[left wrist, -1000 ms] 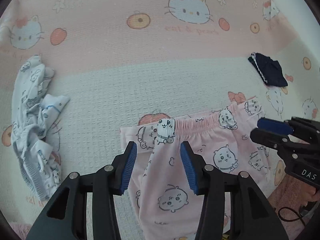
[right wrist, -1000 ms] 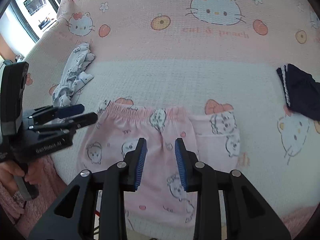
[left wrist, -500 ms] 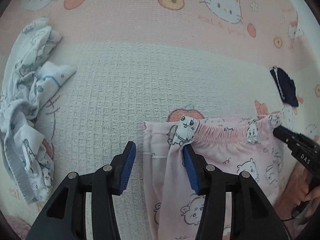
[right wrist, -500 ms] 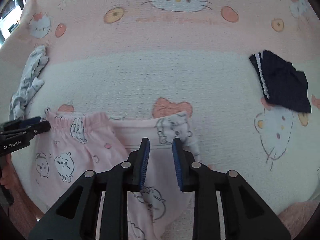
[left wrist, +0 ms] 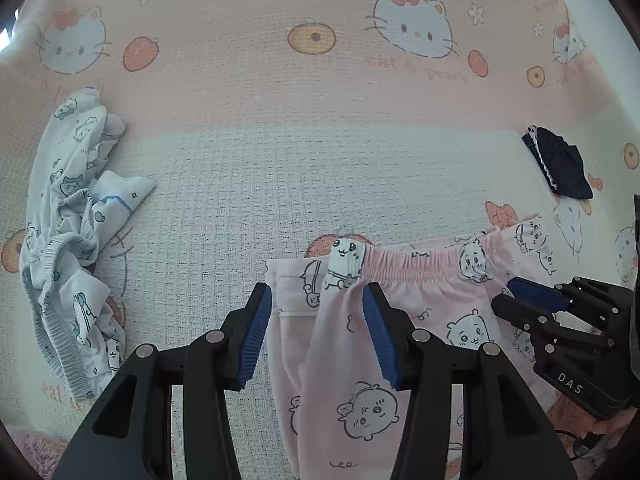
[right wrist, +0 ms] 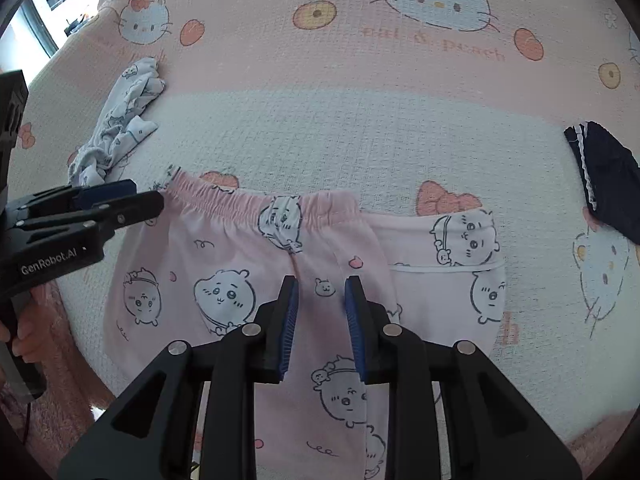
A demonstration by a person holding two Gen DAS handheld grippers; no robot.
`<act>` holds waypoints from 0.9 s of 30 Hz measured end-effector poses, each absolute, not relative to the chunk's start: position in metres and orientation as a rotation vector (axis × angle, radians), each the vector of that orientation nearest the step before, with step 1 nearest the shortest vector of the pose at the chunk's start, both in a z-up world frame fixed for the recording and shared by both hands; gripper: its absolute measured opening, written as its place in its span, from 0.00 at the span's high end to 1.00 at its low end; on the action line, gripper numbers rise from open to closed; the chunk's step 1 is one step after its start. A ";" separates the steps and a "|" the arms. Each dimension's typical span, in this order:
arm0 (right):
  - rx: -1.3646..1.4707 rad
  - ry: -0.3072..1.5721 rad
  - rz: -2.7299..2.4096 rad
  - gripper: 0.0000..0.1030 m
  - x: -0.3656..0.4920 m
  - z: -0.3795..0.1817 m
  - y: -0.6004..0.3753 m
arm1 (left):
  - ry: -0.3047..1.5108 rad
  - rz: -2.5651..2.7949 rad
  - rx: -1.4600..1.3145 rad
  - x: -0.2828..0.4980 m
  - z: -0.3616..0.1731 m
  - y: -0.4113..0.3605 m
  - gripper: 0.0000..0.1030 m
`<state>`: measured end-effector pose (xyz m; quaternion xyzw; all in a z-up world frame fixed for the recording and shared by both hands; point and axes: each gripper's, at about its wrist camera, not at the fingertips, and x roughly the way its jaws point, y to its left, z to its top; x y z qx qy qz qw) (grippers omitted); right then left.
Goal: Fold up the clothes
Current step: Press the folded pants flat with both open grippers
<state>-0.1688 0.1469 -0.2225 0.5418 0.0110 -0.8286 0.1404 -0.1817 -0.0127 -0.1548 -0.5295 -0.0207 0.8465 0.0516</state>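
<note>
pink pants (left wrist: 420, 320) flat on bed, under both tools, L tool (left wrist: 316, 320) & R tool (right wrist: 320, 320) released, gripping nothing

Pink cartoon-print pants (right wrist: 248, 280) are lying across the middle of the frame on a Hello Kitty blanket (right wrist: 360, 128). The right gripper (right wrist: 321, 296) is hovering over them at bottom centre, fingers (right wrist: 289, 320) apart, pinching nothing. The left gripper (right wrist: 132, 196) is poking in from the left by the waistband. A crumpled white garment (right wrist: 120, 120) is sitting upper left, a navy one (right wrist: 608, 176) at the right edge.

Three garments lie on one bedspread (right wrist: 360, 128): one pink pair of pants (right wrist: 240, 264) at six o'clock, one pale blue bundle (right wrist: 120, 120) at ten o'clock, one navy piece (right wrist: 608, 180) at three o'clock.
</note>
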 end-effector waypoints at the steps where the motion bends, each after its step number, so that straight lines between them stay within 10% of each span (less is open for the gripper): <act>1: 1.582 0.054 -2.400 0.77 -0.171 -0.227 0.148 | -0.068 2.576 -1.618 -0.182 -0.157 -0.014 0.51; 13: 1.522 -0.136 -2.596 0.74 -0.167 -0.197 0.196 | -0.244 2.582 -1.670 -0.178 -0.140 -0.047 0.51; 27: 1.681 0.051 -2.349 0.76 -0.106 -0.242 0.164 | 0.232 2.457 -1.795 -0.111 -0.175 0.028 0.50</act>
